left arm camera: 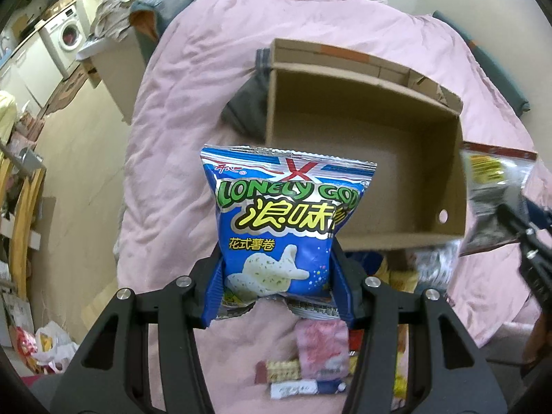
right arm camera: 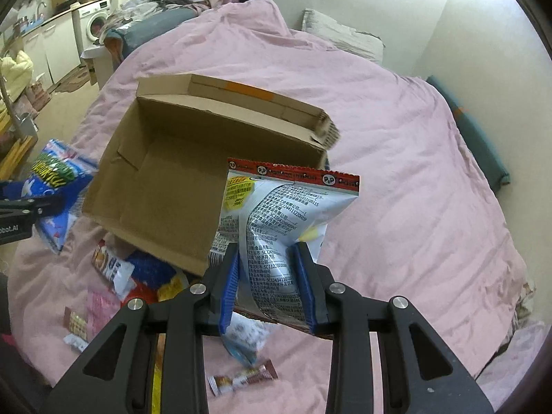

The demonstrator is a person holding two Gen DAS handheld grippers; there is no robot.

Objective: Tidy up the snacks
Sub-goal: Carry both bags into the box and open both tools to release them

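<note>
Both grippers are loaded here. The left gripper (left arm camera: 276,276) is clamped on a blue Lonely God chip bag (left arm camera: 283,220), held upright just in front of the open cardboard box (left arm camera: 362,127) sitting on the pink duvet (left arm camera: 193,86). The right gripper (right arm camera: 269,283) is squeezing a silver-white snack bag with a red top strip (right arm camera: 286,214), right at the box's near-right corner. Loose small snacks (right arm camera: 114,269) lie scattered on the duvet in front of the box.

Soft even light — fisheye edges, motion blur.
</note>
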